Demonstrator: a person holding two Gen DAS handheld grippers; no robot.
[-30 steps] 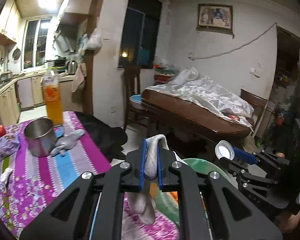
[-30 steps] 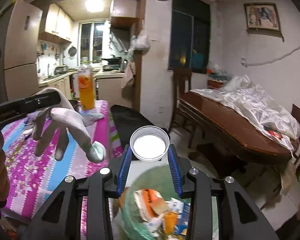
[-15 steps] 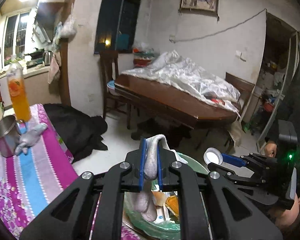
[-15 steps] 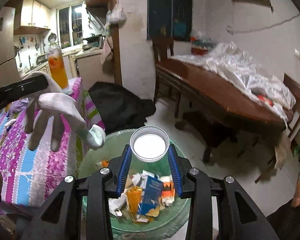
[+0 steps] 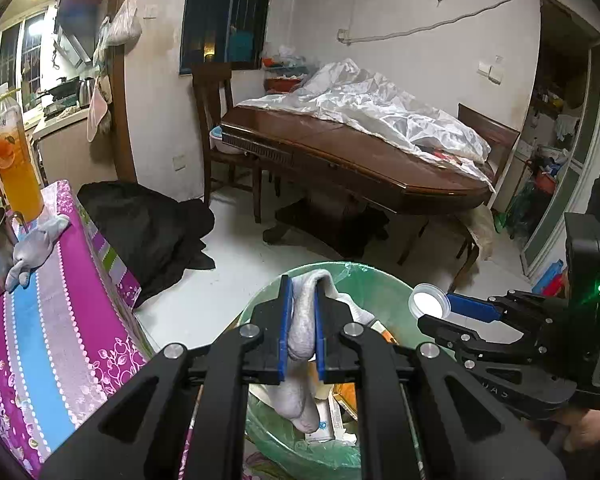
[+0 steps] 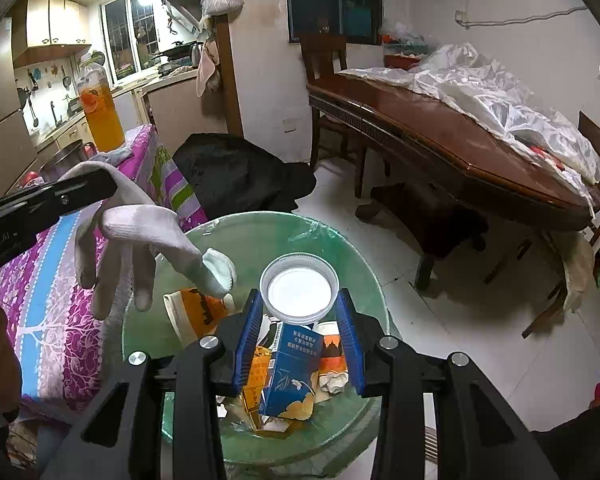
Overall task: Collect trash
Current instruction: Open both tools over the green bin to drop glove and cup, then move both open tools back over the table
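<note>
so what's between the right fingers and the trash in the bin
Only a white cap, clamped between the right fingers; below it is open air down to the bin. The right wrist view shows it.

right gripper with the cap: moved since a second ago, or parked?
Yes. The right gripper, shut on the white cap, has come down and forward: the green-lined bin that only peeked in below it now fills the view beneath the cap.

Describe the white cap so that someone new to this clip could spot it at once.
Find the green-lined bin on the floor beside the purple-clothed table. Just above its opening, the right hand-held gripper holds a round white cap between blue pads. Unlike the limp glove hanging beside it, it is rigid, ridged and disc-shaped.
</note>
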